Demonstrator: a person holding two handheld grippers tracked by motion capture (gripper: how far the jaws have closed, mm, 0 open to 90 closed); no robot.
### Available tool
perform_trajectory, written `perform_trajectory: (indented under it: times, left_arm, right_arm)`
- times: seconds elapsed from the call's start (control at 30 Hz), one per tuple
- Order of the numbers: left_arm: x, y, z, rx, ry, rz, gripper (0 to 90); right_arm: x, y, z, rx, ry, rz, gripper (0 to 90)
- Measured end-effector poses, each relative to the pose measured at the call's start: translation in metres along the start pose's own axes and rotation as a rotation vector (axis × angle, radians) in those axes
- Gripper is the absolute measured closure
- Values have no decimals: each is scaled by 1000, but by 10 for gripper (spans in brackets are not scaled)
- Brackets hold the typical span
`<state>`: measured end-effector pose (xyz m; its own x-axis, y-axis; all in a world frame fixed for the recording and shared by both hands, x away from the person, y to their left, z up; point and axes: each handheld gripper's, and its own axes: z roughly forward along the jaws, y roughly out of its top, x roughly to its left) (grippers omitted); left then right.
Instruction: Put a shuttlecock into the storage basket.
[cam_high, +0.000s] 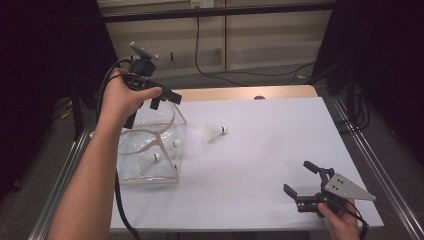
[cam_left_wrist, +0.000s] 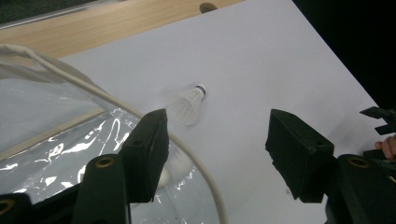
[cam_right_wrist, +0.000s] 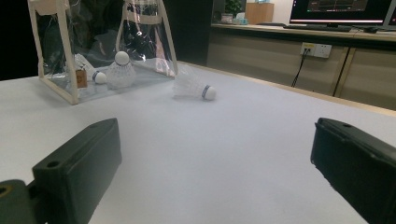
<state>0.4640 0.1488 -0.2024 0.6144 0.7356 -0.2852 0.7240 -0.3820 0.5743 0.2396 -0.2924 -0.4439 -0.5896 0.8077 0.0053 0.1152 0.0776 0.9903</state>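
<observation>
A clear plastic bag (cam_high: 150, 150) with beige trim stands at the left of the white table top (cam_high: 270, 145). Two shuttlecocks (cam_high: 176, 143) lie inside it. A third shuttlecock (cam_high: 216, 131) lies on the table just right of the bag. My left gripper (cam_high: 165, 101) hovers above the bag's back edge, open, with nothing between its jaws. From the left gripper view, the bag's handle cord (cam_left_wrist: 196, 163) runs under my left gripper (cam_left_wrist: 215, 140), with the loose shuttlecock (cam_left_wrist: 189, 102) beyond. My right gripper (cam_high: 297, 177) rests open near the front right, facing the shuttlecock (cam_right_wrist: 194, 86) and bag (cam_right_wrist: 70, 88).
A strip of wooden table (cam_high: 240, 93) shows behind the white sheet. Metal rails (cam_high: 372, 165) flank both sides. Cables (cam_high: 220, 70) trail on the floor behind. A counter with a monitor (cam_right_wrist: 341, 9) stands far off in the right gripper view.
</observation>
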Motion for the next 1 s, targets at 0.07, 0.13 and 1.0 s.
perform_trajectory:
  times: [0.07,0.13,1.0]
  left_arm:
    - [-3,0,2,3,-6,6,380]
    - [-7,1,3,6,-7,18,376]
    - [-37,2,22,39,-70,103,247]
  right_arm:
    - [0,0,0,0,0,-2,14]
    - [0,0,0,-1,1,-4,14]
    - [0,0,-1,2,4,-14,14]
